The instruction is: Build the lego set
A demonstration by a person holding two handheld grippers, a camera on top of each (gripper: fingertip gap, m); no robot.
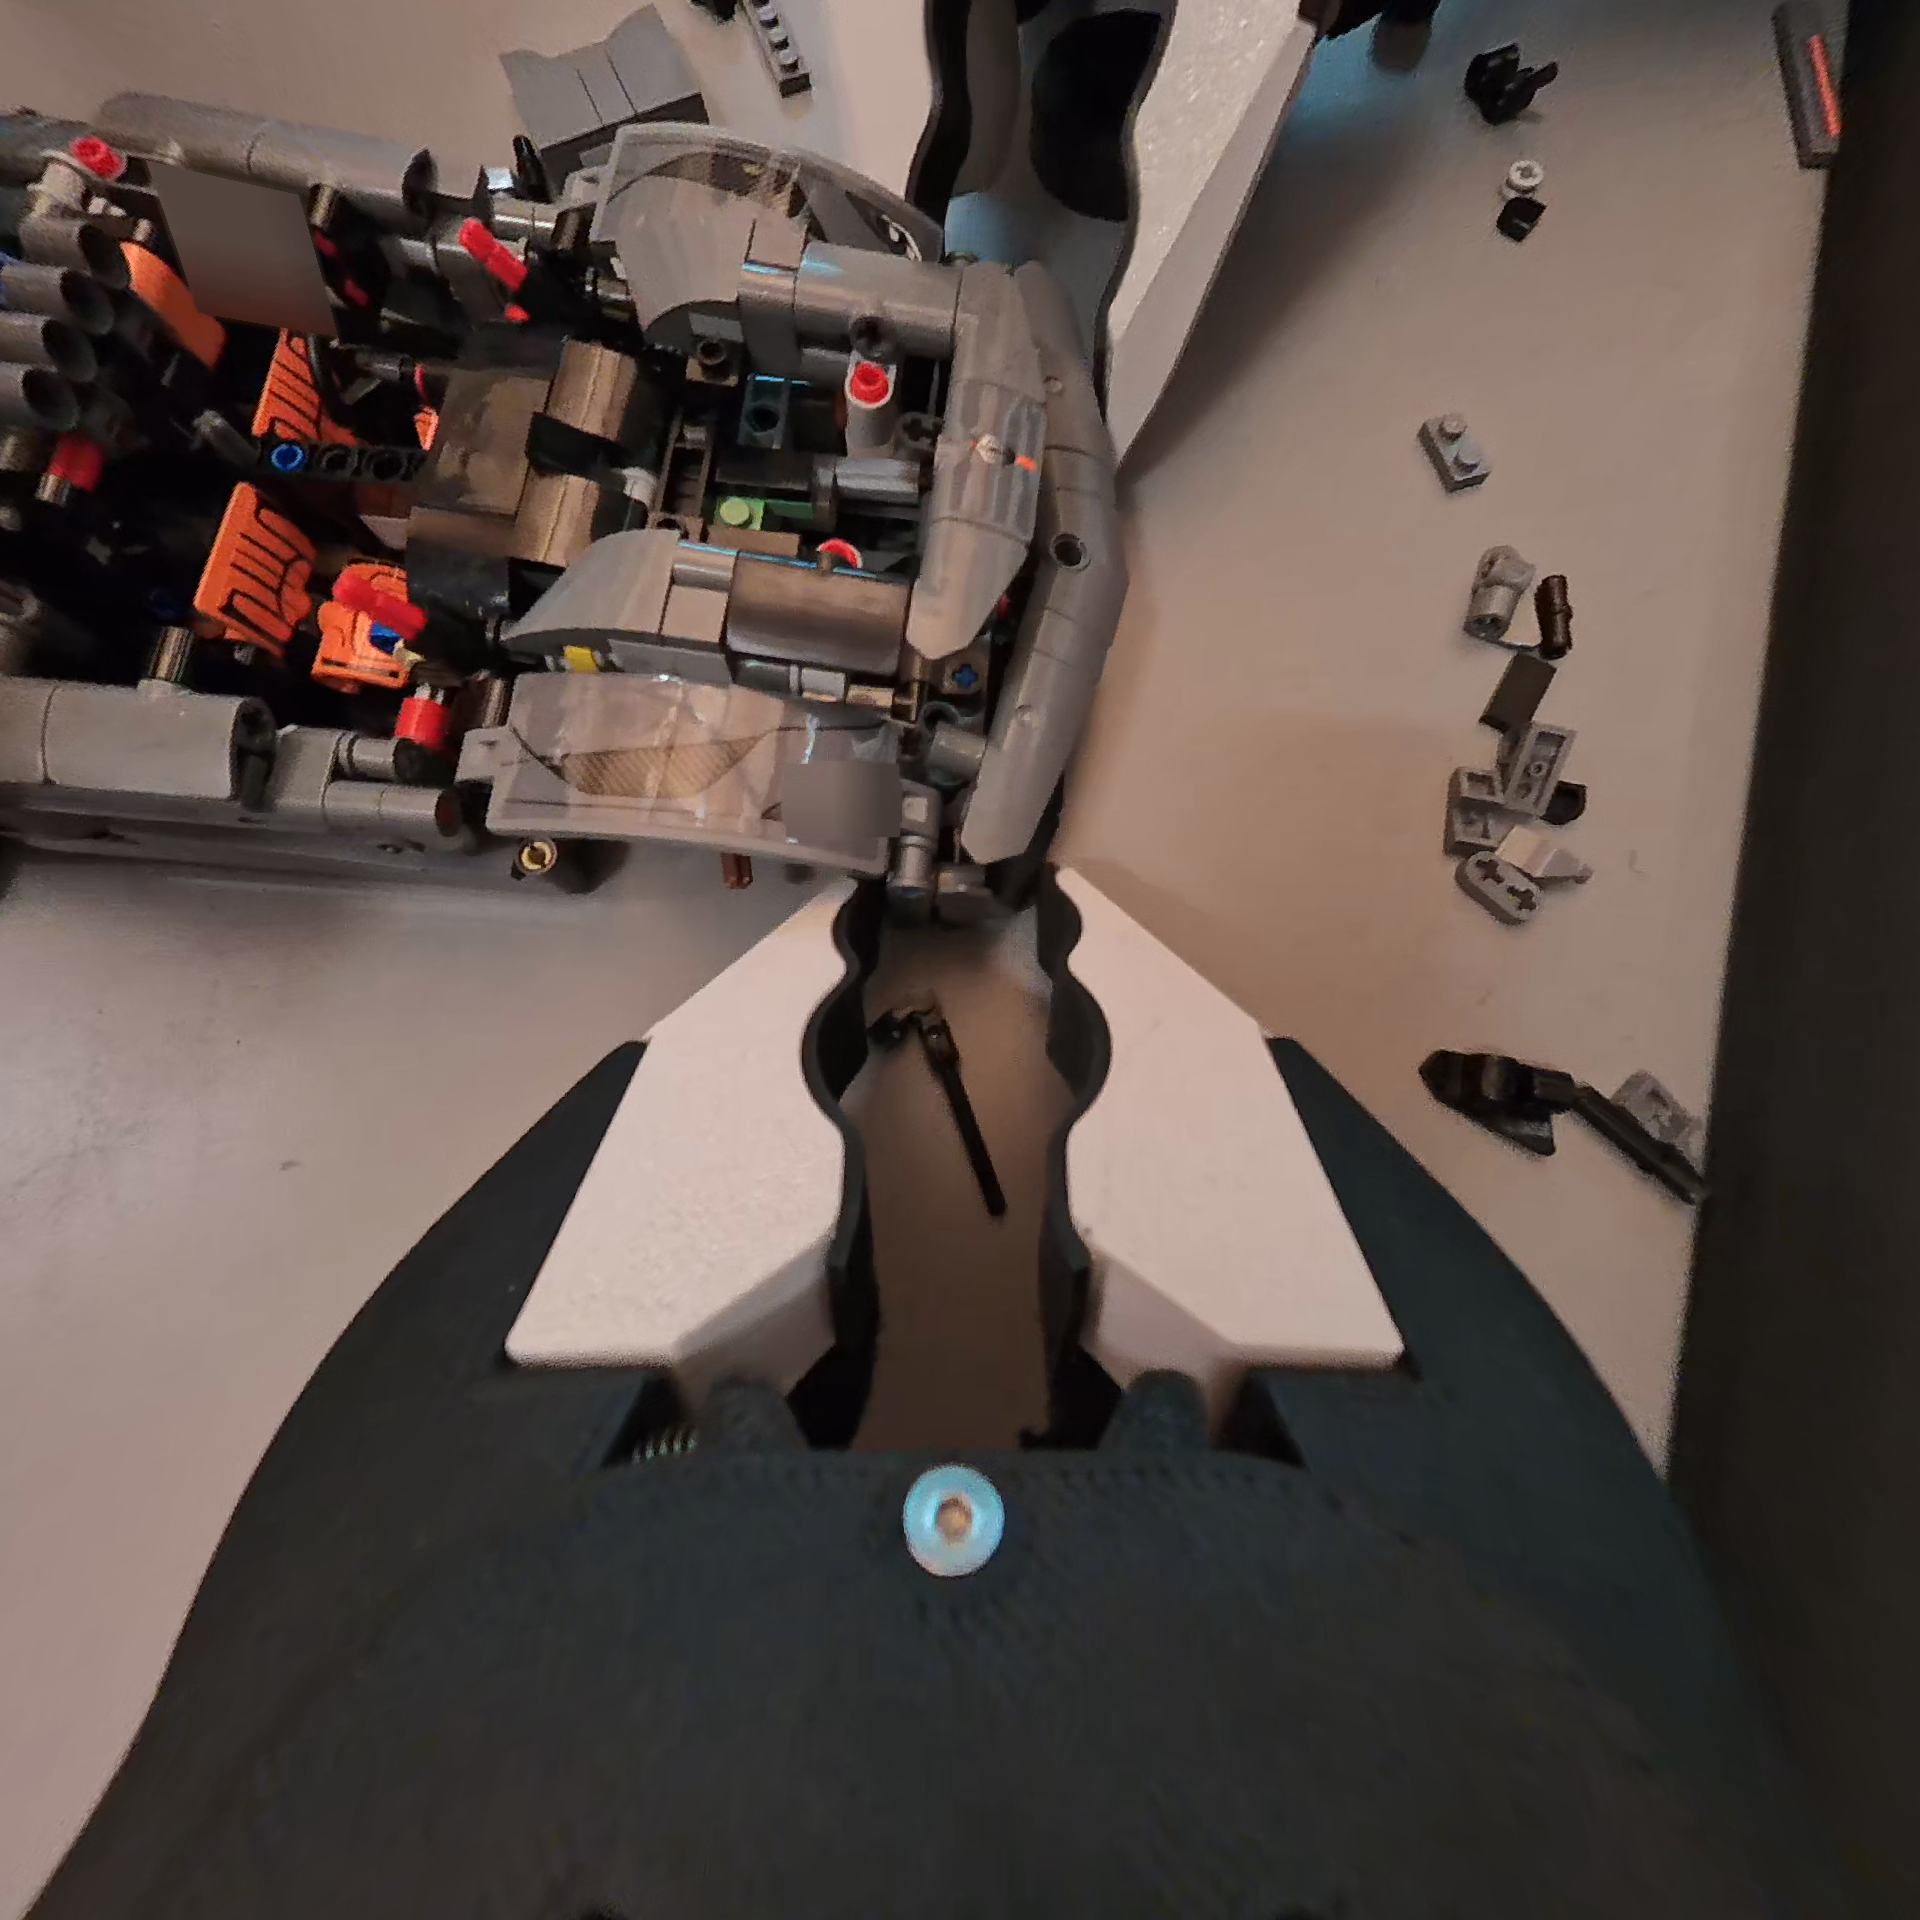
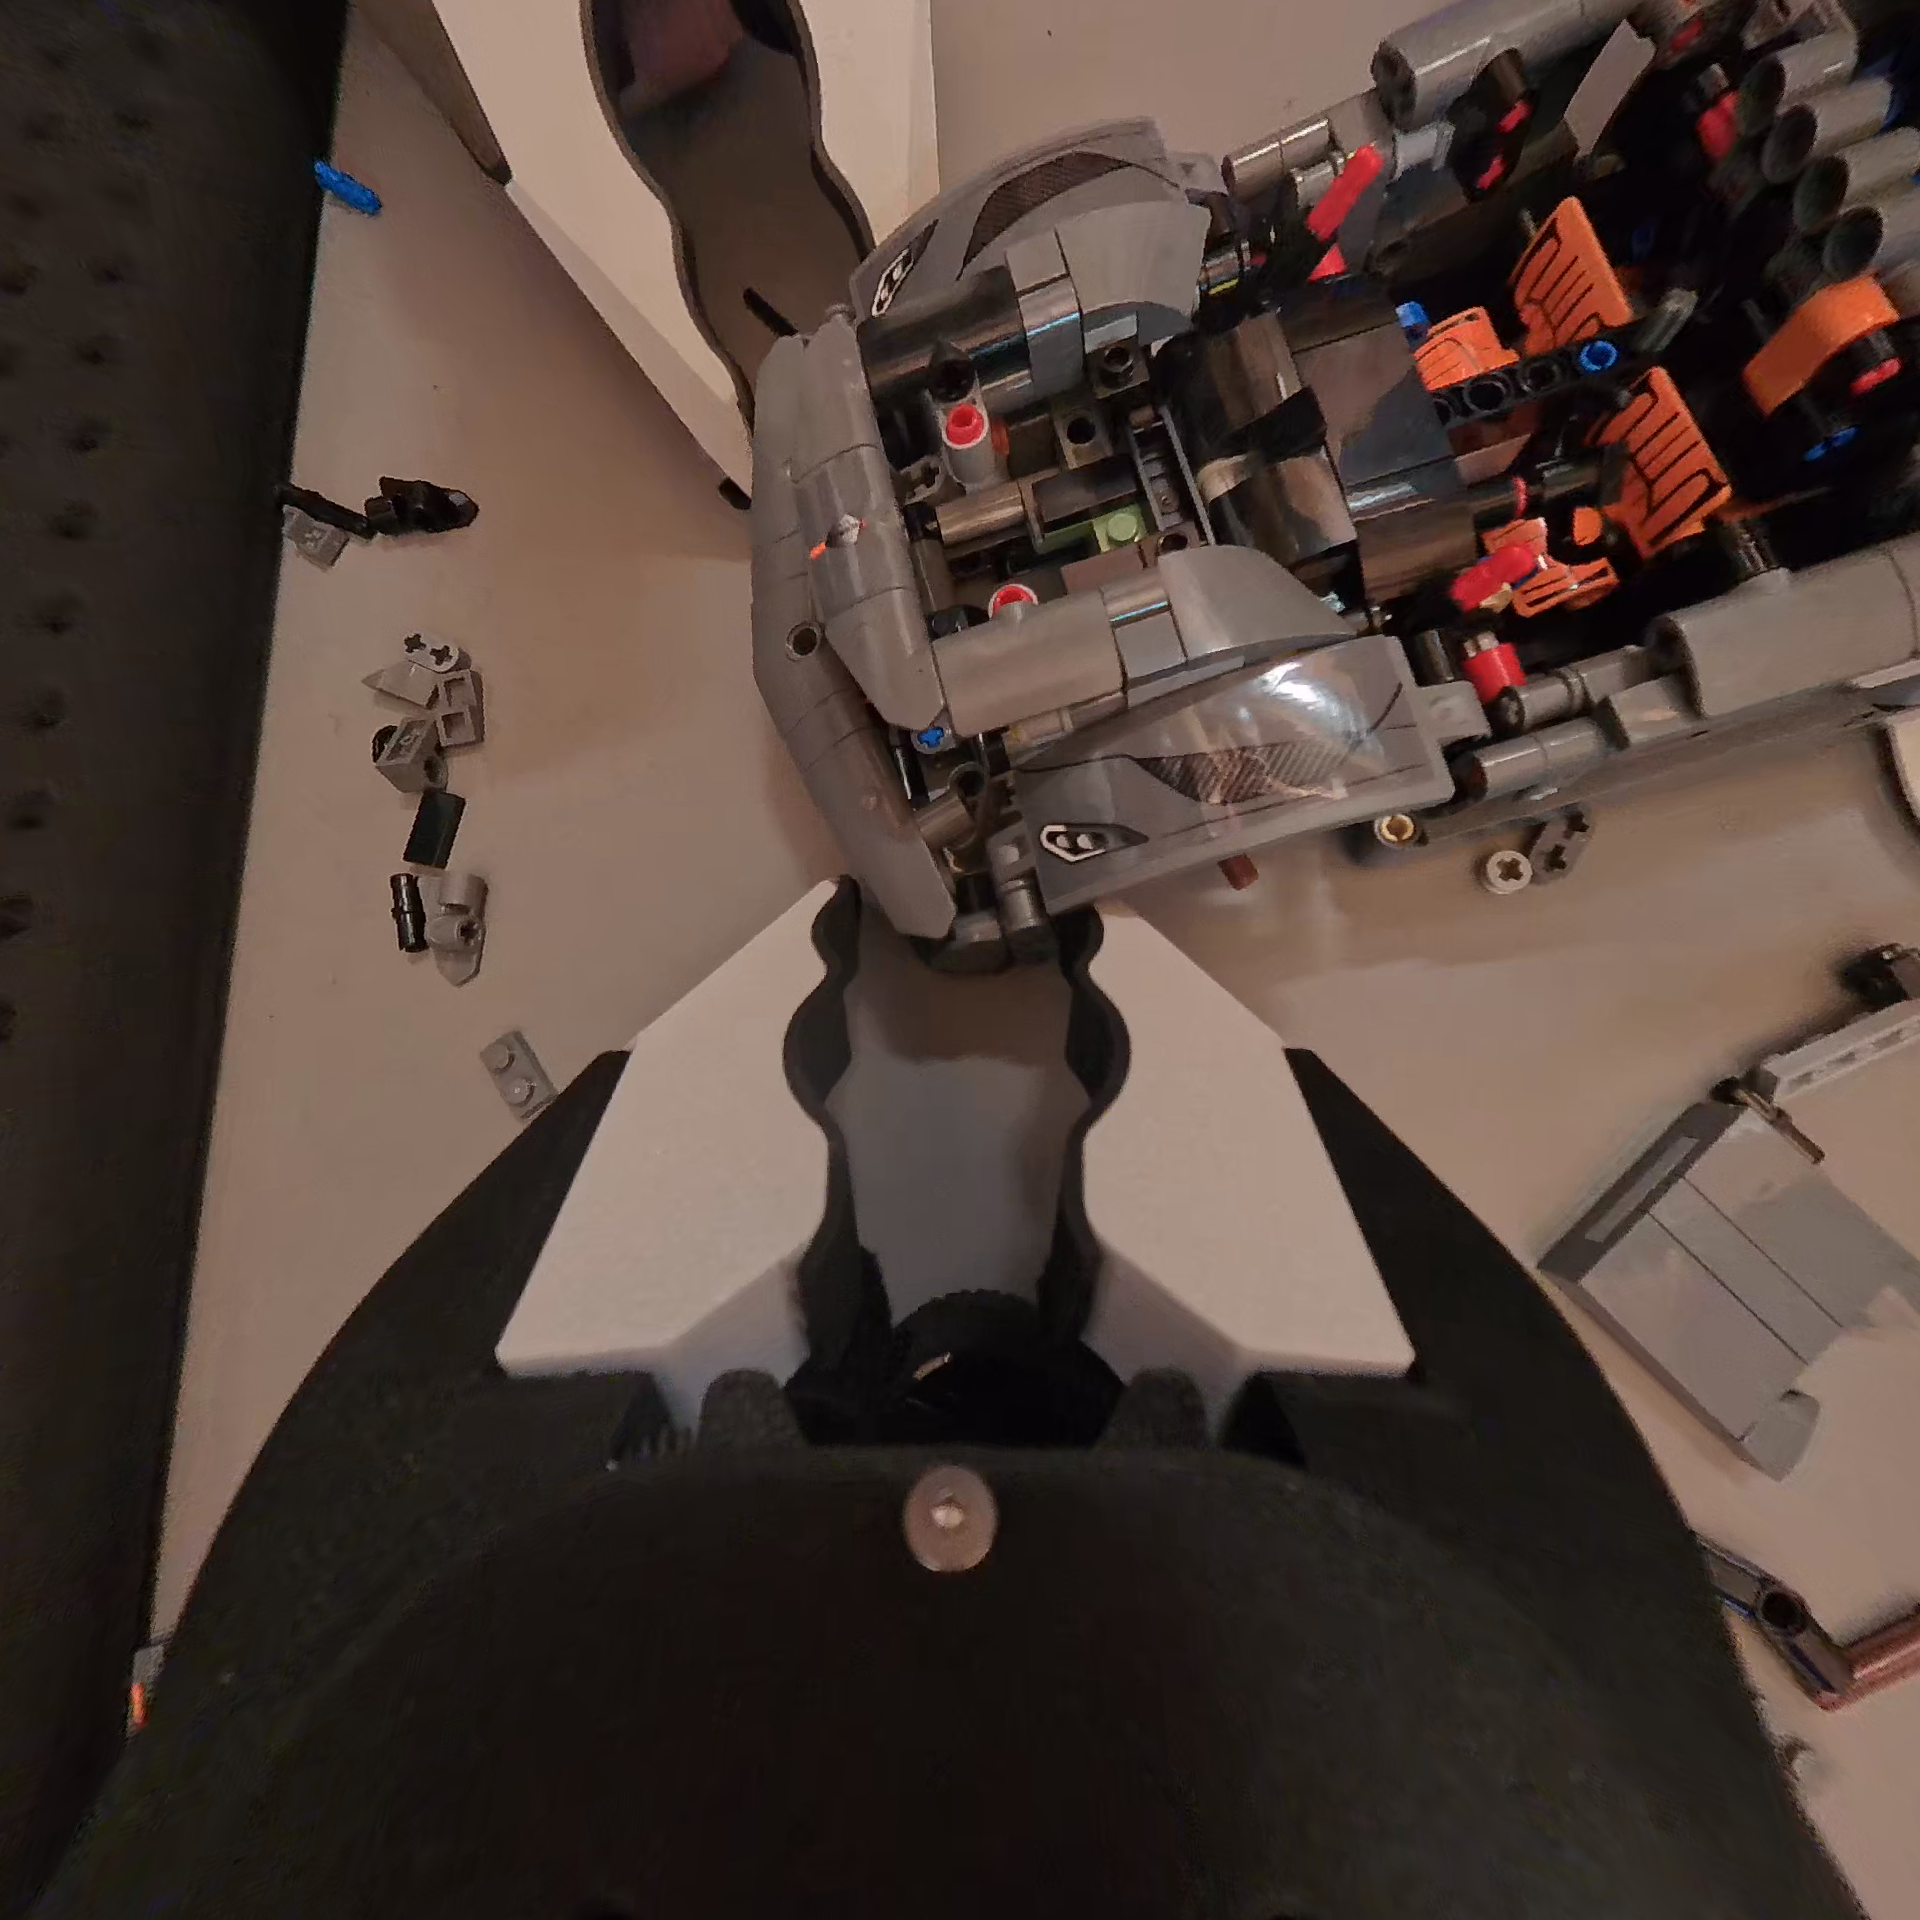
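Lego car front gripped by left gripper and right gripper; black axle seen only in left view.

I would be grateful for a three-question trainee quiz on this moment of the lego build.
1. True or false: both grippers meet the grey lego car at the same end.
2. Which lies on the table between the left gripper fingers: A, a black axle piece; B, a red pin; C, a tyre?
3. Name the colour of the car's ribbed inner panels.

Key: 1 true, the right gripper is at its other corner; 2 A; 3 orange.
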